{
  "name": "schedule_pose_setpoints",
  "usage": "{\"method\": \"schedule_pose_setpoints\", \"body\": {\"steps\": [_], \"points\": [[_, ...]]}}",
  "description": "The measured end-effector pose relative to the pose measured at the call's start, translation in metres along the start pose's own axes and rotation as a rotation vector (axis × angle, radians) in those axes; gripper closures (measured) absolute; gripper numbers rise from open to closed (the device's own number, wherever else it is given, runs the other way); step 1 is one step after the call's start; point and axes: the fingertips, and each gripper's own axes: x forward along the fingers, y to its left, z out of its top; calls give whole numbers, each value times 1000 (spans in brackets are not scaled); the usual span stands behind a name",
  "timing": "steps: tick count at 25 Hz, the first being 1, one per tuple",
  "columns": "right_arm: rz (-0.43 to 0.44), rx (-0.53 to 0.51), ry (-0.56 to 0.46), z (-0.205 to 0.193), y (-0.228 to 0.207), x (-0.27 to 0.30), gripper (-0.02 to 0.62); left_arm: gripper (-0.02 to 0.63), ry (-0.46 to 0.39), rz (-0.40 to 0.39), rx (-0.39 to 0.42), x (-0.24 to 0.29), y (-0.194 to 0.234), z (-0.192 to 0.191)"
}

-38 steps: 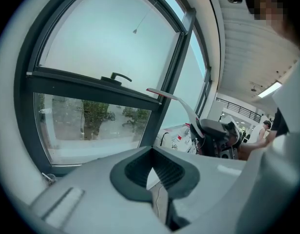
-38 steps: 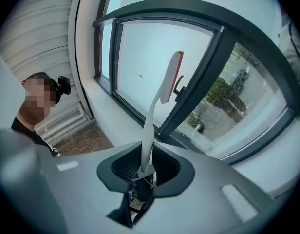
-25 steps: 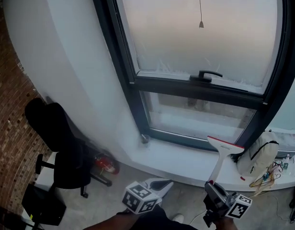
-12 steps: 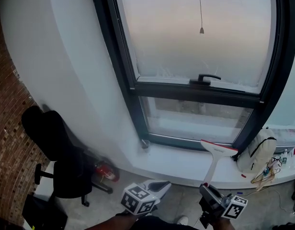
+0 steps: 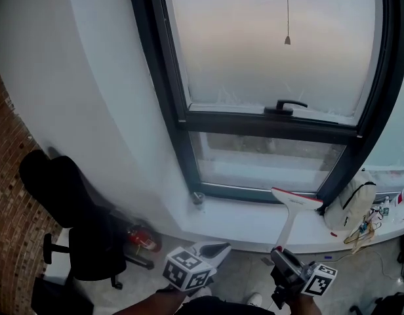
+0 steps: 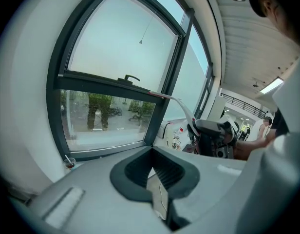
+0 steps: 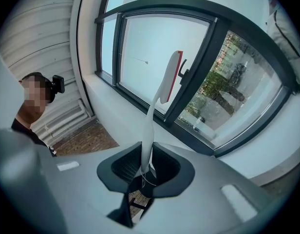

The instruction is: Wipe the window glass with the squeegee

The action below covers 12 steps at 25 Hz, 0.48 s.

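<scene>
Handle base of the white plastic red-edged squeegee (image 5: 289, 219), likely light and stiff, sits clenched in my right gripper (image 5: 279, 253), blade at 12 o'clock.

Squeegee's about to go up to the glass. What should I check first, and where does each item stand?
1. Squeegee gripped by right tongs: ok, jaws closed on its handle.
2. Blade on window glass: not ok, held short of it, low by the sill.
3. Left tongs empty: ok.
4. Wipe path free: not ok, window handle projects below the upper pane.
5. Blade rubber condition: cannot tell.
</scene>
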Motion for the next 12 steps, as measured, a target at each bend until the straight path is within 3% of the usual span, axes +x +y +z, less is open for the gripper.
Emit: {"method": "schedule_pose_setpoints", "body": {"steps": [12], "points": [[-48,0,-9,-18,-4,8,508,606,20,-43,17,-4,11,-10]]}}
